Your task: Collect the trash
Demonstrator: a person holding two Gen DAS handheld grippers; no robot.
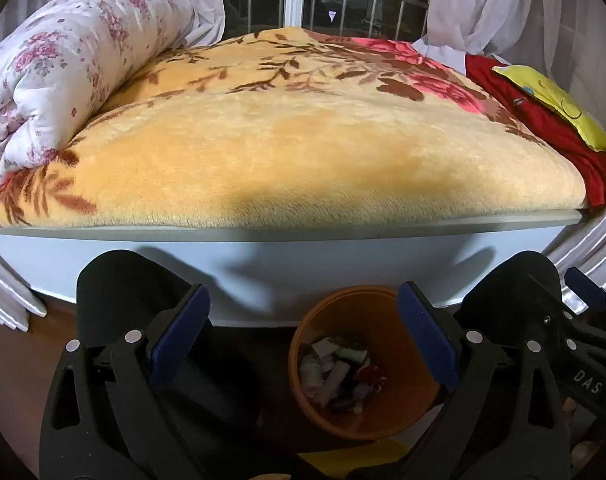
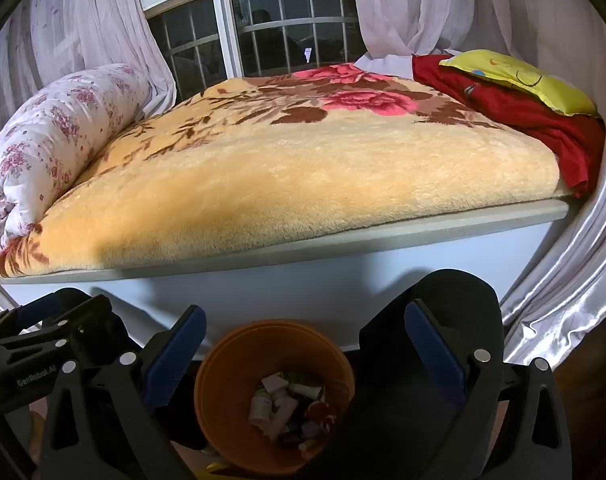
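Hovering spread apart, both claws (image 1: 303,340) (image 2: 303,356) frame the orange bin (image 1: 367,416) of trash (image 2: 291,412) below

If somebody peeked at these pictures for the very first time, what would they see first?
Probably the big fluffy yellow blanket with pink flowers, spread over the whole bed. Next, the orange bin on the floor against the bed's front, with scraps of trash lying in its bottom. The left gripper and right gripper hang open above it, holding nothing.

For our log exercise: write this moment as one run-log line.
left gripper: open, empty | right gripper: open, empty | bin: holds trash
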